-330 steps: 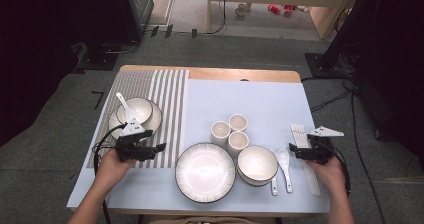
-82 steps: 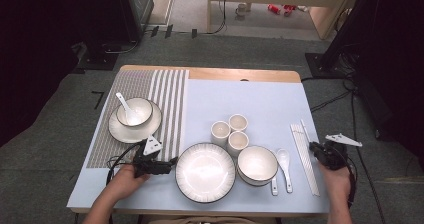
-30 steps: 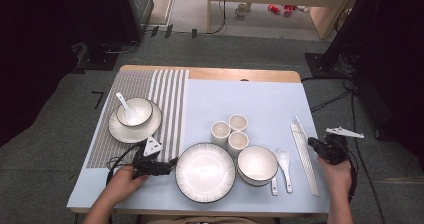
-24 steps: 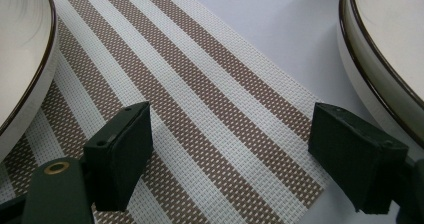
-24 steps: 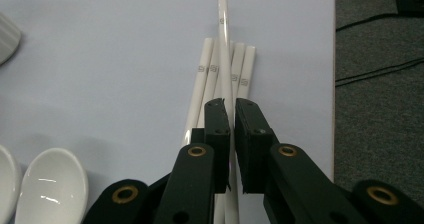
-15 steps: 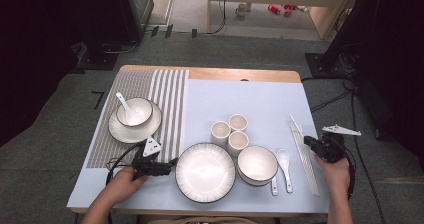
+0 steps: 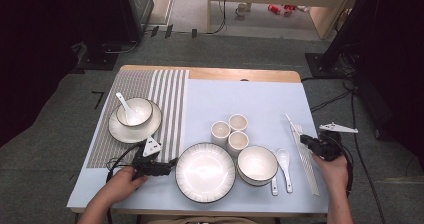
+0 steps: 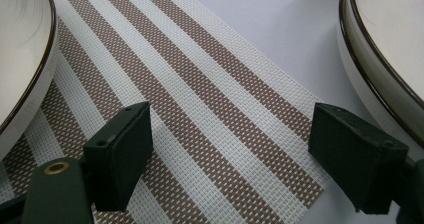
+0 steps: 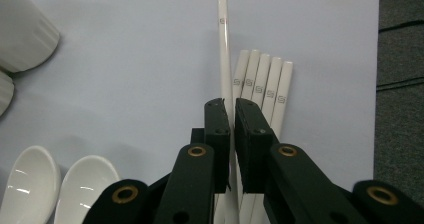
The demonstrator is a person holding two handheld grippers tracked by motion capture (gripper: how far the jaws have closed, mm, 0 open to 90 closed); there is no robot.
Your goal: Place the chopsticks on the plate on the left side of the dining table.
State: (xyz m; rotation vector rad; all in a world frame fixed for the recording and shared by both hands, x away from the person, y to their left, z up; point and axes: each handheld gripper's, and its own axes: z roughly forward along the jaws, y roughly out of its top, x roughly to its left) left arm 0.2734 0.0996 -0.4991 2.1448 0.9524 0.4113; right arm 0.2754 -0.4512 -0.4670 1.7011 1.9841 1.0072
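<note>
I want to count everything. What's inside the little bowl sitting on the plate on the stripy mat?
A white spoon leans inside the little bowl. The bowl covers the plate's middle, so anything beneath stays hidden.

Three cups (image 7: 231,131), large plate (image 7: 205,172), two spoons (image 7: 283,163), striped placemat (image 7: 165,96).

My left hand (image 7: 119,183), entering from the lower left of the high view, holds the left gripper (image 7: 167,165) low and level, jaws spread wide. My right hand (image 7: 334,165), at the lower right, holds the right gripper (image 7: 303,141) pointing toward frame left, its jaws nearly together, clamped on one chopstick (image 9: 223,44).
</note>
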